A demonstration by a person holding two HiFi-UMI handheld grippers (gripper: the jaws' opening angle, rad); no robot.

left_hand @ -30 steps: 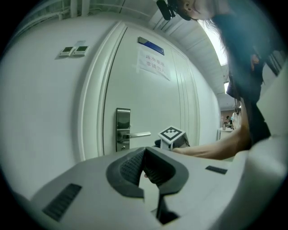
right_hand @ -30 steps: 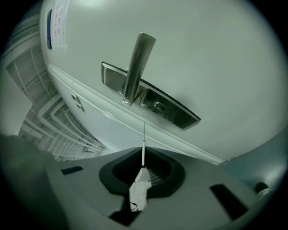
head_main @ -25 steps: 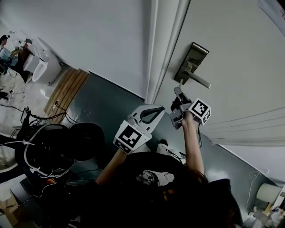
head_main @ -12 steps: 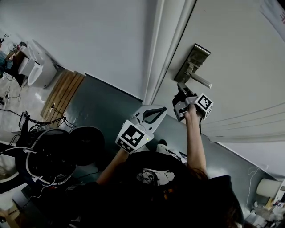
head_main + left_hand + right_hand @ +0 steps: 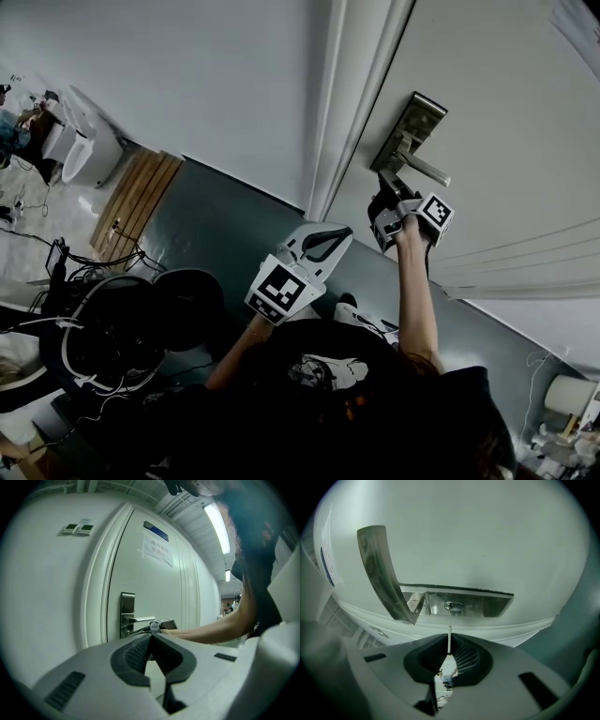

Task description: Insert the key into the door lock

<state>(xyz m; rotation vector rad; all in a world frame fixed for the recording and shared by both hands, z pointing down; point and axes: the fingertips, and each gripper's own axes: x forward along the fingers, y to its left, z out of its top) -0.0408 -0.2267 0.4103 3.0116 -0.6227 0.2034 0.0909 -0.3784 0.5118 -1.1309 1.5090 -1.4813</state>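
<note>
A brushed-metal lock plate (image 5: 410, 125) with a lever handle (image 5: 427, 172) sits on the white door (image 5: 506, 141). My right gripper (image 5: 382, 184) is raised just under the plate, shut on a thin key (image 5: 449, 637). In the right gripper view the key points straight at the keyhole (image 5: 453, 605) in the lock plate (image 5: 487, 605), and its tip reaches it; the handle (image 5: 382, 569) juts out at the left. My left gripper (image 5: 330, 240) hangs lower and left of the lock, shut on nothing (image 5: 151, 637). From the left gripper view I see the plate (image 5: 127, 613), the handle (image 5: 143, 619) and the right gripper (image 5: 165, 624).
The white door frame (image 5: 352, 112) runs left of the lock. A paper notice (image 5: 158, 545) is taped on the door, and switches (image 5: 77, 528) sit on the wall. On the floor to the left are a round black seat (image 5: 187, 305), cables and wooden slats (image 5: 141, 187).
My right gripper has risen with the key from below the handle up to the lock plate. The left gripper has hardly shifted.
</note>
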